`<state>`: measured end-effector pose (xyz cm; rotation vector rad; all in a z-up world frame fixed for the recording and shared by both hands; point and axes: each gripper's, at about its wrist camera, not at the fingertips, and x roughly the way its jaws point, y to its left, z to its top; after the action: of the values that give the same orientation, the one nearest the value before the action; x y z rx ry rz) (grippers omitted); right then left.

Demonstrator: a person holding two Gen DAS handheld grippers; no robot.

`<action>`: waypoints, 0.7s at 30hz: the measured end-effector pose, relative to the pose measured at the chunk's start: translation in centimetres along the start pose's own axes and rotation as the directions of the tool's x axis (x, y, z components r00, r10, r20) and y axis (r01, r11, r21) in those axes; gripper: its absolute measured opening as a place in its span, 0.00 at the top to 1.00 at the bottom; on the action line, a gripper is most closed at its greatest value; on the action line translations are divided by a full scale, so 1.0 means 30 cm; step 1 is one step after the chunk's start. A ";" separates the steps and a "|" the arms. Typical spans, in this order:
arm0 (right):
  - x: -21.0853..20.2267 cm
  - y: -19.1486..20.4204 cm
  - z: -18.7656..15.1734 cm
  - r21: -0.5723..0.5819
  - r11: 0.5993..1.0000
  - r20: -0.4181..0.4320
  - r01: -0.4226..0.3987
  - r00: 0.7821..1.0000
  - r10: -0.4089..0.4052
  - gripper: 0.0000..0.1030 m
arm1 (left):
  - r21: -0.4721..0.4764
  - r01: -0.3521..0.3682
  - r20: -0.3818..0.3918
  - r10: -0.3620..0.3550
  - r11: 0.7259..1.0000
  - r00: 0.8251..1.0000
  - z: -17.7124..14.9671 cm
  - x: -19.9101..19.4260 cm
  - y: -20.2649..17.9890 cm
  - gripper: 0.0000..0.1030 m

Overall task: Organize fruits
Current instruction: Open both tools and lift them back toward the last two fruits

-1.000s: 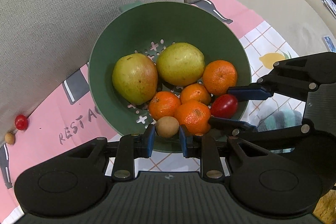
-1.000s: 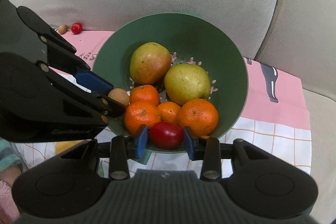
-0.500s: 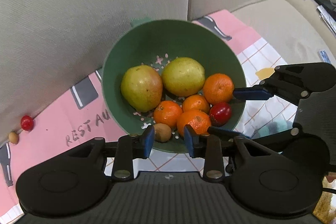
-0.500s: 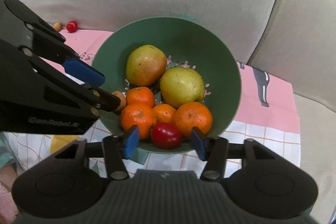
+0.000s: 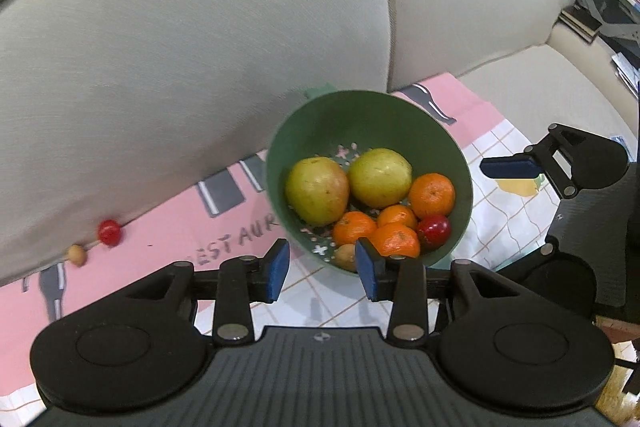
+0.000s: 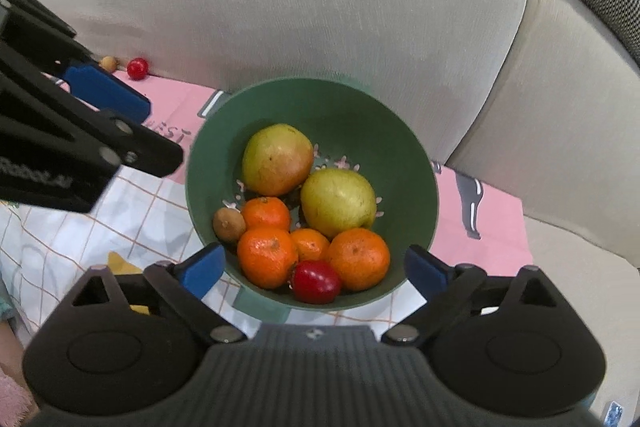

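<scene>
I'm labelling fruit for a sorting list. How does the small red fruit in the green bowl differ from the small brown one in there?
The red fruit is glossy; the brown fruit is dull and matte. The red fruit looks somewhat larger than the brown one. The red fruit lies at the near rim between two oranges; the brown fruit sits against the bowl's left wall, beside one orange. Both are loose in the bowl, touched by no claw.
</scene>
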<state>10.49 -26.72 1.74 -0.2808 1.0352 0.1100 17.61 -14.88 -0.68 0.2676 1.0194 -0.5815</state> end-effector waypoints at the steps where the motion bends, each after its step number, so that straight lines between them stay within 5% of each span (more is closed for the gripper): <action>1: -0.012 0.007 0.003 -0.001 1.000 0.013 0.002 1.000 -0.002 0.07 | -0.002 -0.011 0.012 0.011 1.000 1.000 -0.006 -0.016 0.007 0.55; 13: -0.102 0.121 0.059 0.070 0.992 0.105 -0.103 0.990 0.096 0.04 | -0.128 -0.108 0.165 0.128 0.986 0.978 -0.104 -0.174 0.149 0.51; 21: -0.095 0.277 0.094 0.011 0.986 0.086 -0.169 0.982 0.168 0.04 | -0.284 -0.088 0.206 0.150 0.955 0.967 -0.183 -0.230 0.292 0.47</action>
<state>9.54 -17.85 4.06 -0.1704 0.9745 0.2635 15.96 -2.85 1.96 0.0175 0.8436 -0.3458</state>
